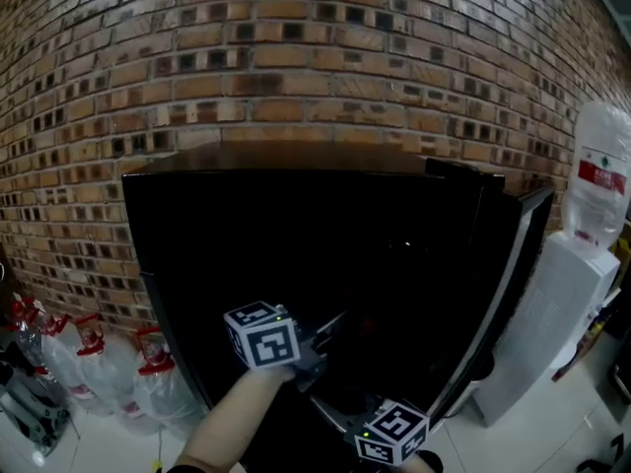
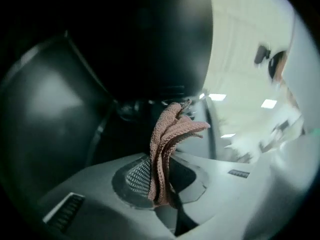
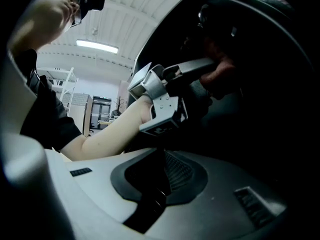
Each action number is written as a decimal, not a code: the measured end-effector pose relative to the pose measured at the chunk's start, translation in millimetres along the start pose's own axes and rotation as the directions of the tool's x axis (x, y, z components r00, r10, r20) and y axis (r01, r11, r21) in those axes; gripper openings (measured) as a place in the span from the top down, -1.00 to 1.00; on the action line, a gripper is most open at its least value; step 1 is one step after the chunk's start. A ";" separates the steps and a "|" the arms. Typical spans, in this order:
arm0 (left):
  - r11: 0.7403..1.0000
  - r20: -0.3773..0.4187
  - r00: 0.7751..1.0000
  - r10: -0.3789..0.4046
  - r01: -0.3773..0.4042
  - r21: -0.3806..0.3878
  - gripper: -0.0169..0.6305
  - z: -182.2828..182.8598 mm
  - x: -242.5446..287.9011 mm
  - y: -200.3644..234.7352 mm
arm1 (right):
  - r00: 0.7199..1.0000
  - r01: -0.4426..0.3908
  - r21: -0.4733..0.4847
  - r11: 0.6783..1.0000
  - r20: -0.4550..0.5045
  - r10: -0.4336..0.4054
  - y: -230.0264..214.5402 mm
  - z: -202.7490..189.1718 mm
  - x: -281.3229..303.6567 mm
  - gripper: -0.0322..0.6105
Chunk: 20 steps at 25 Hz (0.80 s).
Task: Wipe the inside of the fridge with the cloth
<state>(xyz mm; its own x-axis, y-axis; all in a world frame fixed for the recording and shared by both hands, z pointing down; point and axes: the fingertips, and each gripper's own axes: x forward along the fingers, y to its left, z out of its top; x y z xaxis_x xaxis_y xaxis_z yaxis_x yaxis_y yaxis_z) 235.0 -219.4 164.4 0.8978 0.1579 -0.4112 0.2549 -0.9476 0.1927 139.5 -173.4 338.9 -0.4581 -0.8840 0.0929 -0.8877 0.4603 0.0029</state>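
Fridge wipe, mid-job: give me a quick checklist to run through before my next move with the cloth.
1. Cloth clamped in left gripper: ok, jaws shut on it.
2. Fridge door open: ok, it stands open at the right.
3. Cloth in contact inside: cannot tell, the interior is too dark.
4. Right gripper empty: ok, jaws together, nothing between them.
5. Grippers apart from each other: ok, the right one sits lower, clear of the left.

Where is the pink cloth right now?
The left gripper view shows the cloth pinched between the jaws of the left gripper, sticking up. In the head view that gripper reaches into the black fridge, low and left of centre.
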 end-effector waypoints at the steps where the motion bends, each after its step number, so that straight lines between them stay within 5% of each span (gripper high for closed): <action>1: 0.997 0.003 0.998 -0.055 0.055 -0.057 0.77 -0.5 2.6 -9.0 | 1.000 -0.003 0.001 1.000 0.004 0.003 -0.2 0.3 0.4 0.76; 4: 0.969 -0.025 0.981 -0.193 0.187 -0.159 0.77 -7.1 15.4 -39.3 | 1.000 -0.016 0.002 1.000 0.009 0.016 0.9 1.0 0.3 0.76; 6: 0.967 -0.058 0.972 -0.226 0.216 -0.134 0.77 -10.7 26.1 -53.4 | 1.000 -0.026 -0.002 1.000 0.011 0.026 2.4 1.8 -0.9 0.76; 10: 0.994 -0.076 0.991 -0.111 0.112 0.005 0.77 -4.0 41.7 -41.5 | 0.999 -0.032 0.002 1.000 0.022 0.032 2.7 2.5 -4.6 0.76; 20: 0.996 -0.068 0.997 0.036 -0.030 0.083 0.77 3.2 45.1 -1.7 | 0.999 -0.030 0.003 1.000 0.014 0.030 -1.6 -2.1 -5.9 0.76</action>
<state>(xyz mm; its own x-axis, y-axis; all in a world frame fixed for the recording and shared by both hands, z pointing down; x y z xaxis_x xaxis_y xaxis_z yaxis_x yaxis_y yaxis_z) 273.9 -211.5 142.7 0.9287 0.1422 -0.3425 0.1970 -0.9717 0.1308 143.7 -168.7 340.4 -0.4850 -0.8709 0.0792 -0.8738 0.4863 -0.0031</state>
